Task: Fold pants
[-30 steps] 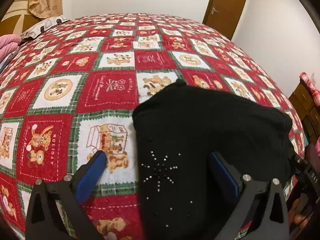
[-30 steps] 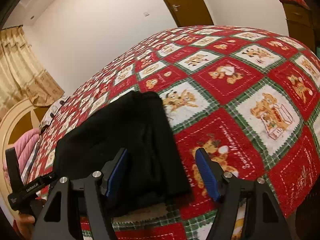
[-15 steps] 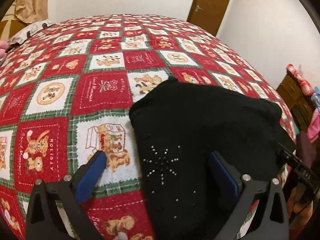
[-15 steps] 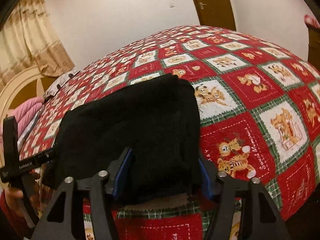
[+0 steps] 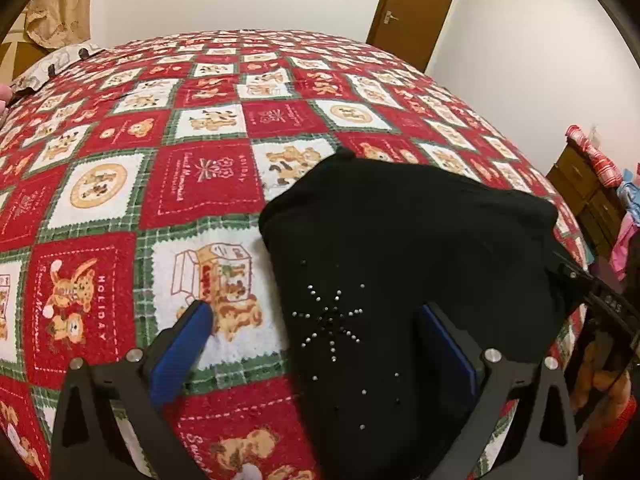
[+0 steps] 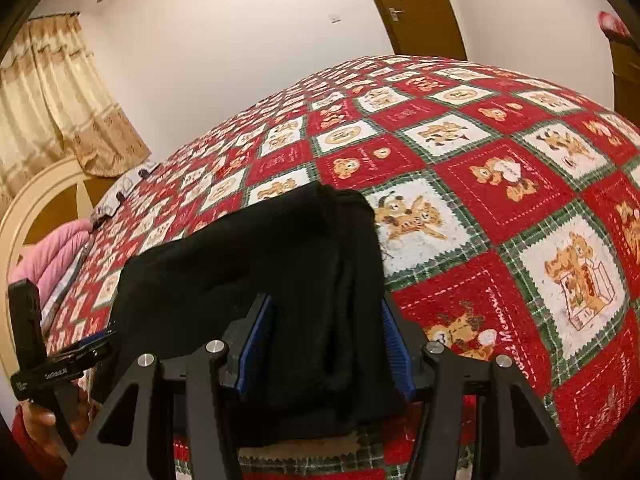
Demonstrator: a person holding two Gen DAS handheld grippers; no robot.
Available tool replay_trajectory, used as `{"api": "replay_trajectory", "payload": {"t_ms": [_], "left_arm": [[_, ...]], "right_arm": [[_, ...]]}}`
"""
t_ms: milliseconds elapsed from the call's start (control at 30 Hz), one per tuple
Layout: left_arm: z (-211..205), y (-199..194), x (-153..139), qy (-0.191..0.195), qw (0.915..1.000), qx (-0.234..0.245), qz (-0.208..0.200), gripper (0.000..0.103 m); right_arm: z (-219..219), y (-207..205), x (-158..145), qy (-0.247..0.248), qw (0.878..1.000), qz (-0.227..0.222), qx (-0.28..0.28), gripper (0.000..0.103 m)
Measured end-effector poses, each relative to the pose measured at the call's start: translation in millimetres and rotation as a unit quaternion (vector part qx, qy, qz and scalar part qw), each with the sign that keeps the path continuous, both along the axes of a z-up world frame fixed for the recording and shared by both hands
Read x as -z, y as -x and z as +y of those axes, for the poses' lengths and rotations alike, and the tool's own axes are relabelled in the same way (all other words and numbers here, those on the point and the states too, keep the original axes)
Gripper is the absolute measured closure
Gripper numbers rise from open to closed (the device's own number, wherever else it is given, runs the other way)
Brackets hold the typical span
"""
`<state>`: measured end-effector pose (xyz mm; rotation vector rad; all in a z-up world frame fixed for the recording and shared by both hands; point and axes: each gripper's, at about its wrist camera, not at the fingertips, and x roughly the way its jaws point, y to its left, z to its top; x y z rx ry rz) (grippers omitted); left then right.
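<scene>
With the right gripper clamped on the pants edge, keep the open left gripper clear and square the fold.

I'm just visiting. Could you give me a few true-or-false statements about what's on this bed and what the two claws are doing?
1. The black pants lie on a red, white and green quilt. True.
2. The pants carry a starburst of small studs. True.
3. The left claw is clamped shut. False: its jaws stand wide apart.
4. The right claw is over bare quilt. False: a bunch of pants sits between its jaws.
5. The door stands open. False: it is closed.
</scene>
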<state>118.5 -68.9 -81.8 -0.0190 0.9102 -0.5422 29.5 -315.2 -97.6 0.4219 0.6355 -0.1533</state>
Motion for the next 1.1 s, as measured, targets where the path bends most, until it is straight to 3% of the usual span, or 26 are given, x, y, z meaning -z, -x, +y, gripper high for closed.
{"api": "replay_trajectory", "payload": {"t_ms": [233,367,433,533,567,600,733,867,967,1100], "left_arm": [[9,-4,-2,0.050,0.9985,-0.009,0.018,0.000],[-1,1,-3,0.027,0.9996,0.006,0.006,0.000],[-2,3,-4,0.031,0.9995,0.010,0.005,0.000],[-2,6,-7,0.048,0.9985,0.024,0.005,0.005],[-5,7,-6,0.059,0.9974,0.039,0.012,0.014],[-7,7,-5,0.060,0.9969,0.047,0.016,0.016],[-14,10,-4,0.039,0.9980,0.049,-0.002,0.015],[-15,8,-4,0.039,0.9983,0.043,0.002,0.015],[-20,11,-5,0.041,0.9980,0.047,-0.001,0.017],[-20,12,-7,0.041,0.9979,0.049,-0.005,0.028]], "right_arm": [[-16,-1,-4,-0.007,1.000,-0.015,0.020,0.048],[-19,-9,2,-0.025,1.000,-0.011,0.006,0.048],[-19,-9,8,-0.059,0.998,-0.014,-0.006,0.048],[-11,-5,8,-0.046,0.999,-0.010,-0.014,0.048],[-11,-4,8,-0.048,0.999,-0.010,-0.017,0.048],[-10,-2,8,-0.053,0.998,-0.008,-0.023,0.048],[-12,5,5,-0.045,0.999,-0.009,-0.024,0.048],[-21,16,-3,-0.024,0.999,-0.031,0.023,0.048],[-31,18,-1,-0.051,0.998,-0.033,0.031,0.048],[-25,17,17,-0.108,0.994,-0.021,-0.004,0.048]]}}
